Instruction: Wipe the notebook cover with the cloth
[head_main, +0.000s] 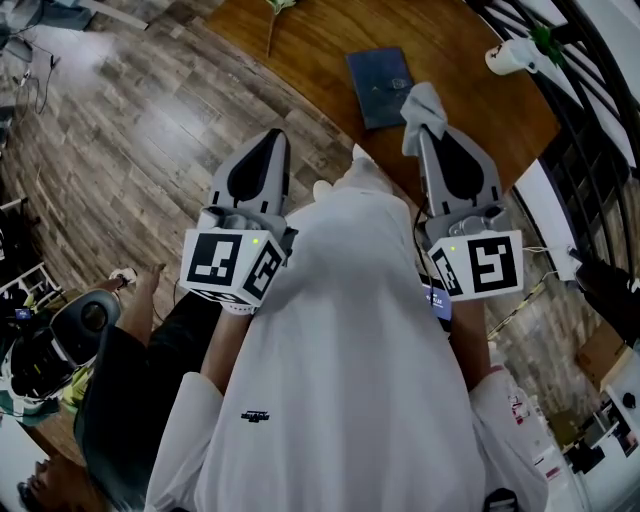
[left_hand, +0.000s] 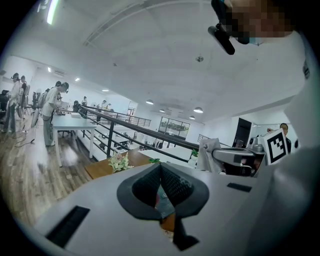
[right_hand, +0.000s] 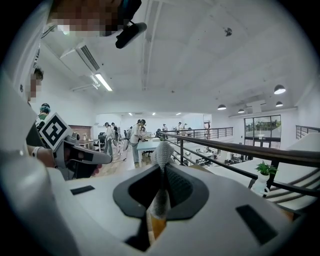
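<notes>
A dark blue notebook (head_main: 379, 87) lies flat on the brown wooden table (head_main: 320, 40), far ahead in the head view. My right gripper (head_main: 424, 118) is shut on a grey-white cloth (head_main: 423, 106), which sticks out past the jaw tips just right of the notebook. In the right gripper view the cloth (right_hand: 162, 156) is pinched between the jaws and rises above them. My left gripper (head_main: 272, 137) is raised level at the left, near the table's edge, jaws shut with nothing between them. In the left gripper view its tips (left_hand: 160, 165) meet, and the other gripper with the cloth (left_hand: 209, 148) shows at right.
A small spray of flowers (head_main: 277, 8) lies at the table's far edge, and a white pot with a plant (head_main: 515, 52) stands at the right. A black railing (head_main: 580, 90) runs past the table's right side. People stand at a table (left_hand: 65, 122) in the distance.
</notes>
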